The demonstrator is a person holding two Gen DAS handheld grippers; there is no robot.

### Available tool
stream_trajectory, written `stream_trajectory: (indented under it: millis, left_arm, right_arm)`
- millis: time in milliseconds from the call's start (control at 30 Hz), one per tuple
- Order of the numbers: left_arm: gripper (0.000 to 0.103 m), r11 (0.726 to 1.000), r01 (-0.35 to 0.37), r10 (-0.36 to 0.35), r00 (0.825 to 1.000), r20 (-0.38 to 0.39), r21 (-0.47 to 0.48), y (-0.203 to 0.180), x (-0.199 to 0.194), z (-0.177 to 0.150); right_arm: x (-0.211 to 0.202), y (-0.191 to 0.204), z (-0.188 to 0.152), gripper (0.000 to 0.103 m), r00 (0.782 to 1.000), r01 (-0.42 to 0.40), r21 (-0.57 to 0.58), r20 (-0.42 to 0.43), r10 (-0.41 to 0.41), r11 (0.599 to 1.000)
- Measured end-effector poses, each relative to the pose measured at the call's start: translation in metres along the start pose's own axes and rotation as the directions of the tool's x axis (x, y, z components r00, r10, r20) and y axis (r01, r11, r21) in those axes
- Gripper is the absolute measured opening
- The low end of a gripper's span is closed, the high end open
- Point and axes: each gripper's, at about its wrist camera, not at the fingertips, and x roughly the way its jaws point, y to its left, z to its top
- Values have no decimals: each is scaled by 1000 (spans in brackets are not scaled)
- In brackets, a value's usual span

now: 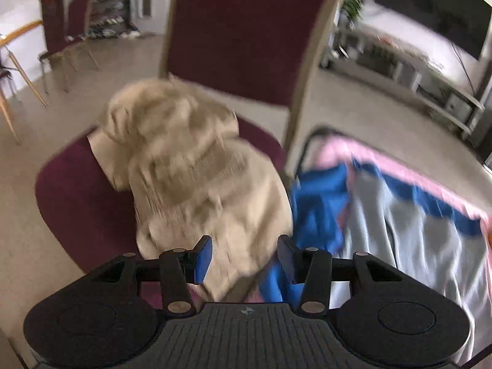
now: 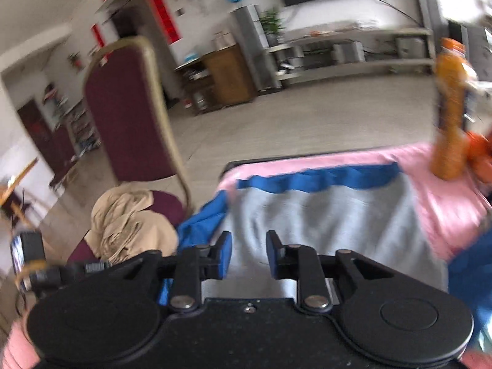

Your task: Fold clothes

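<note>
A crumpled beige garment (image 1: 196, 178), rumpled into a loose heap with deep folds, lies on the seat of a maroon padded chair (image 1: 80, 196) with a gold-coloured frame. The left tool (image 1: 244, 255) hovers above the near edge of this heap, its blue-padded fingers (image 1: 203, 256) spread apart and gripping nothing.

Just beside the chair stands a desk covered with a pink cloth (image 2: 446, 203). On it lies a grey garment (image 2: 323, 221), spread fairly flat with soft wrinkles, and a bright blue garment (image 2: 319, 176) that shows along the grey one's far edge and bunches over the desk's corner nearest the chair. The right tool (image 2: 249, 253) is above the near part of the grey garment, fingers (image 2: 226, 255) parted and empty.

An orange bottle (image 2: 449, 117) stands on the pink cloth at the far right corner, blurred.

The room has a pale tiled floor (image 2: 307, 123), a low shelf unit along the far wall, a dark screen above it, a potted plant (image 2: 272, 21), a wooden cabinet (image 2: 230, 77) and red banners around a doorway. Both views are motion-blurred.
</note>
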Motion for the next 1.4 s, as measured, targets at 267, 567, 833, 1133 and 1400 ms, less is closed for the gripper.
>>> stream_trajectory:
  millis: [267, 567, 833, 1133, 1400]
  left_arm:
    - [55, 998, -14, 15, 1000, -17, 58, -2, 57, 37]
    - [55, 980, -116, 97, 989, -115, -164, 67, 119, 44]
    - [57, 974, -129, 129, 992, -10, -187, 69, 97, 39]
    - [56, 956, -173, 185, 982, 29, -235, 86, 89, 40]
    - [53, 839, -87, 88, 996, -25, -538, 150, 75, 25]
  right_arm:
    - [141, 101, 27, 31, 984, 19, -197, -171, -54, 980]
    - [310, 168, 29, 49, 936, 53, -314, -316, -157, 948]
    - [409, 185, 24, 51, 858, 234, -365, -359, -368, 901]
    - [394, 174, 17, 4, 888, 267, -354, -271, -372, 896]
    - [221, 197, 60, 4, 998, -52, -294, -47, 40, 954]
